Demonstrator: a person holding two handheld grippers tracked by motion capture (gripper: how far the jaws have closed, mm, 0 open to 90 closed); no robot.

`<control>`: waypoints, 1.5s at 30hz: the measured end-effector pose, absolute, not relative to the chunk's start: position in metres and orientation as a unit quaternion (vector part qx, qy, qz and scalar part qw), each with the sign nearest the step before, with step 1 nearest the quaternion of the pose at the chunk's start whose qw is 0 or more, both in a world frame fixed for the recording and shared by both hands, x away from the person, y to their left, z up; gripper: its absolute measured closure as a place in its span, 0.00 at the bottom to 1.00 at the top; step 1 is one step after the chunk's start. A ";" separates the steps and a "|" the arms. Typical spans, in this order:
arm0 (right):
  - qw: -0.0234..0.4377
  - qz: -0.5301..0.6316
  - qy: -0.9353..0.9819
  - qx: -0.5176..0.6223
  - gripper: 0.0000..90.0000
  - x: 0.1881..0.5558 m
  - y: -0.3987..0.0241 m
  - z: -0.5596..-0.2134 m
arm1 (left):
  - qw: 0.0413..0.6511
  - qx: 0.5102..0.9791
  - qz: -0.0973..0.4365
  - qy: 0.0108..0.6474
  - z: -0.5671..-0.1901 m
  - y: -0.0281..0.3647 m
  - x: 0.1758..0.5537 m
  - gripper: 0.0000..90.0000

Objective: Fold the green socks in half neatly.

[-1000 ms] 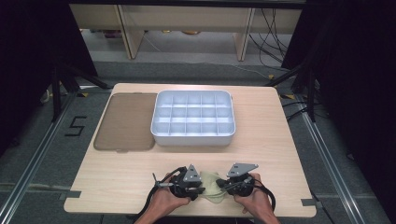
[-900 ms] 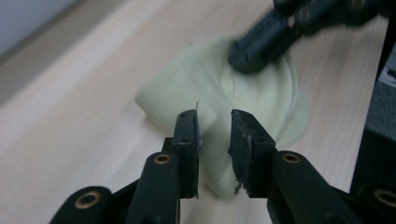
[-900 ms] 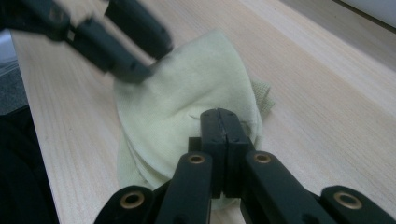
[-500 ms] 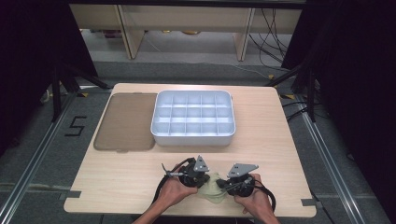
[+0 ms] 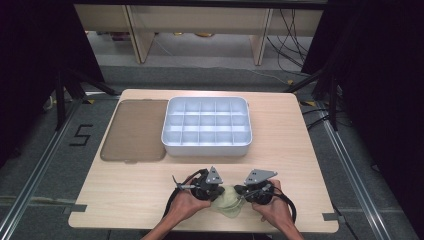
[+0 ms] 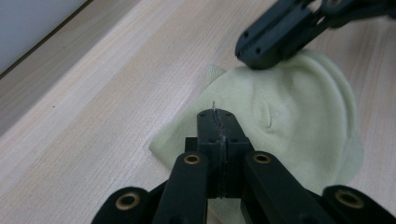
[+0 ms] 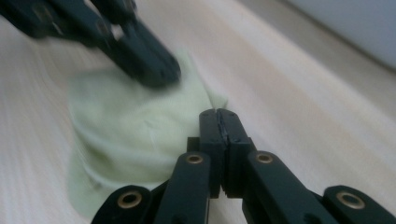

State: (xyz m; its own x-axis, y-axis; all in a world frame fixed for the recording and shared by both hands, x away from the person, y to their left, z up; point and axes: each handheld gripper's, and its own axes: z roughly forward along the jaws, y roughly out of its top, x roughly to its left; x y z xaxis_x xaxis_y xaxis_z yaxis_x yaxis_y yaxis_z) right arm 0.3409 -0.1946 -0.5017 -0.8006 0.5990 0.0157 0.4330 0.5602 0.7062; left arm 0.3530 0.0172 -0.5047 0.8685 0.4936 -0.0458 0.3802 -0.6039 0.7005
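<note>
Since a second ago, the left gripper (image 5: 216, 192) has slid rightward along the near edge of the table (image 5: 300, 150) and now sits close to the right gripper (image 5: 243, 192), while its jaws have just been closing; the right hand has hardly shifted. Both pairs of jaws now stand pressed together. In the left gripper view the left pair pinches one edge of a pale yellow-green cloth (image 6: 299, 116), a thin fold of it showing at the tips. In the right gripper view the right pair meets at another edge of the same cloth (image 7: 126, 135); whether fabric actually sits between those pads I cannot tell.

In the high view the cloth (image 5: 229, 201) lies flat on the wood between the two grippers, near the table's near edge, slightly right of centre. Just beyond the grippers, toward the far side, stands a white compartment tray (image 5: 206, 148), its near wall close to the hands. Left of the tray and touching it lies a flat brown lid (image 5: 135, 130). Bare tabletop stretches to the left and right of the hands, and a narrow strip remains between the grippers and the tray. Dark floor (image 5: 45, 165) surrounds the table on both sides.
</note>
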 end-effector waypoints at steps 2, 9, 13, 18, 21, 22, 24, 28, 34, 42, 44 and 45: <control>0.116 0.351 0.883 0.289 1.00 0.342 -0.197 -0.503 | 0.370 0.893 0.080 0.244 -0.504 0.018 0.352 0.98; 0.126 0.374 0.872 0.290 0.99 0.338 -0.201 -0.492 | 0.408 0.874 0.088 0.247 -0.488 0.033 0.323 0.95; 0.122 0.397 0.866 0.278 0.98 0.326 -0.201 -0.482 | 0.384 0.892 0.071 0.228 -0.498 0.036 0.311 0.94; 0.095 0.378 0.884 0.257 0.96 0.310 -0.196 -0.487 | 0.377 0.896 0.067 0.226 -0.504 0.032 0.311 0.94; 0.090 0.363 0.893 0.251 0.96 0.308 -0.197 -0.491 | 0.382 0.892 0.067 0.234 -0.504 0.033 0.310 0.93; 0.089 0.358 0.894 0.253 0.97 0.307 -0.198 -0.493 | 0.380 0.893 0.071 0.230 -0.504 0.034 0.310 0.93; 0.088 0.356 0.893 0.261 0.97 0.308 -0.204 -0.497 | 0.383 0.891 0.066 0.236 -0.505 0.035 0.311 0.93; 0.092 0.362 0.886 0.273 0.96 0.307 -0.208 -0.493 | 0.392 0.887 0.069 0.235 -0.501 0.036 0.311 0.92; 0.104 0.385 0.875 0.274 0.96 0.309 -0.211 -0.485 | 0.404 0.870 0.071 0.273 -0.492 0.050 0.318 0.86; 0.109 0.395 0.871 0.272 0.96 0.310 -0.209 -0.482 | 0.398 0.861 0.048 0.314 -0.493 0.064 0.323 0.68; 0.109 0.395 0.871 0.269 0.95 0.311 -0.209 -0.482 | 0.401 0.858 0.033 0.320 -0.494 0.065 0.324 0.67; 0.112 0.400 0.871 0.264 0.95 0.312 -0.210 -0.482 | 0.404 0.853 0.028 0.329 -0.496 0.064 0.324 0.64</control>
State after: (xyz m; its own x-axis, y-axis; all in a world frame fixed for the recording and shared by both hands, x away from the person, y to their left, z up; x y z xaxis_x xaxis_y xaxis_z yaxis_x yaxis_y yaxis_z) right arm 0.3117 -0.2095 -0.4818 -0.8355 0.5492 0.0153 0.3696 0.5412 0.7553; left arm 0.3244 0.0639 -0.4955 0.7820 0.5838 -0.2184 0.5385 -0.4564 0.7083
